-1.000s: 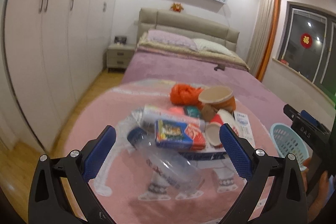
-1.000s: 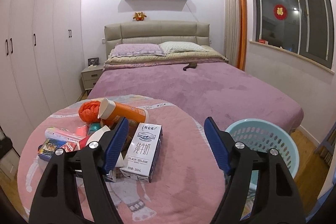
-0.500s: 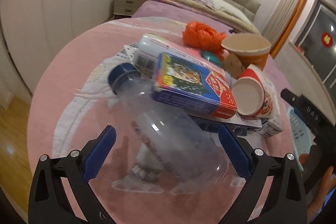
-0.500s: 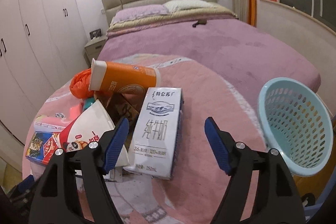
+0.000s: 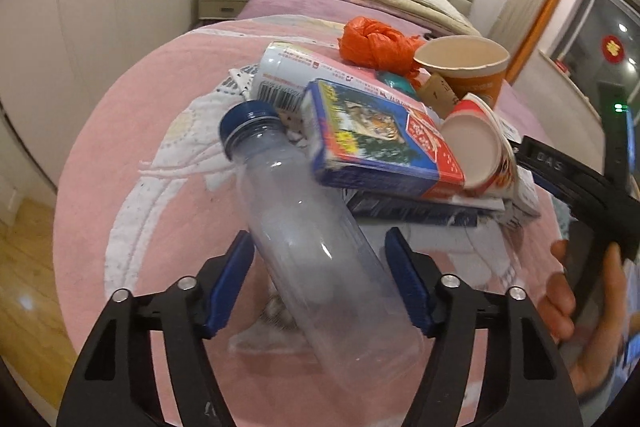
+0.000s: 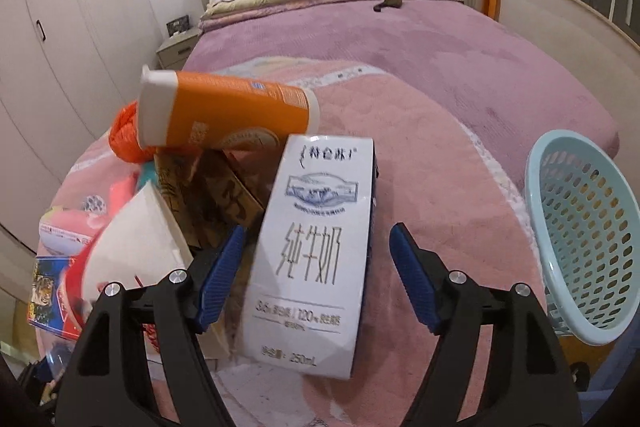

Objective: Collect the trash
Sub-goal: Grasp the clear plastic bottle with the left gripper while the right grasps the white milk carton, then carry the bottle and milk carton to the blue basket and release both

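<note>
On the pink surface (image 5: 120, 131), left gripper (image 5: 320, 279) jaws spread astride the lying clear bottle (image 5: 316, 247); right gripper (image 6: 316, 275) jaws spread astride the milk carton (image 6: 316, 251), blue basket (image 6: 588, 235) nearby.

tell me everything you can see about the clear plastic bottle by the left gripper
The clear plastic bottle looks like thin, cloudy see-through plastic with a dark blue screw cap still on. It seems empty and lies on its side on the pink quilted cover, cap pointing away toward the trash pile. The blue picture box overlaps its shoulder. Its body sits between the blue pads of the left gripper, whose jaws flank it closely; firm contact cannot be told.
</note>
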The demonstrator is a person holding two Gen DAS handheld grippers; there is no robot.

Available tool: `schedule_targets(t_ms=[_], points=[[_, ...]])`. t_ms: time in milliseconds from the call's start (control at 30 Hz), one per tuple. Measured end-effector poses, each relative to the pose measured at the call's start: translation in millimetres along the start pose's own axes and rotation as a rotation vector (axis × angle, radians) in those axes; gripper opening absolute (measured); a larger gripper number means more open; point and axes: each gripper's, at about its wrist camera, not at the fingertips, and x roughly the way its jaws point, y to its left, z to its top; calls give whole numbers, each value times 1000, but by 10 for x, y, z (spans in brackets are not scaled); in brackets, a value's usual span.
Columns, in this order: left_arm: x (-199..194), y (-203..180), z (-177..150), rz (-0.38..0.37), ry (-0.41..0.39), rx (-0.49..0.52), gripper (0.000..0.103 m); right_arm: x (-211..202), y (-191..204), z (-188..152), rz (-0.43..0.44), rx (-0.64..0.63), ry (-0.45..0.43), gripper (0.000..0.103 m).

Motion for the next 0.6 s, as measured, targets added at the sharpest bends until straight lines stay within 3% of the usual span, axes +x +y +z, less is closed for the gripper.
schedule_targets(t_ms=[33, 67, 200, 433, 533, 600], points=[[-27, 20, -16, -4, 7, 13, 61, -6, -13, -28, 1, -7, 7, 59], [-53, 40, -27, -7, 12, 27, 60, -16, -28, -51, 15, -11, 8, 57], [-121, 113, -77, -6, 34, 71, 55, -145, -78, -201, 10, -57, 1, 57], [-13, 145, -40, 23, 53, 43, 59, -293, -141, -372, 5, -102, 5, 58], [14, 128, -60, 37, 57, 45, 48, -300, -150, -383, 5, -105, 5, 58], [-40, 145, -74, 45, 42, 42, 47, -325, -170, -395, 9, -113, 8, 57]])
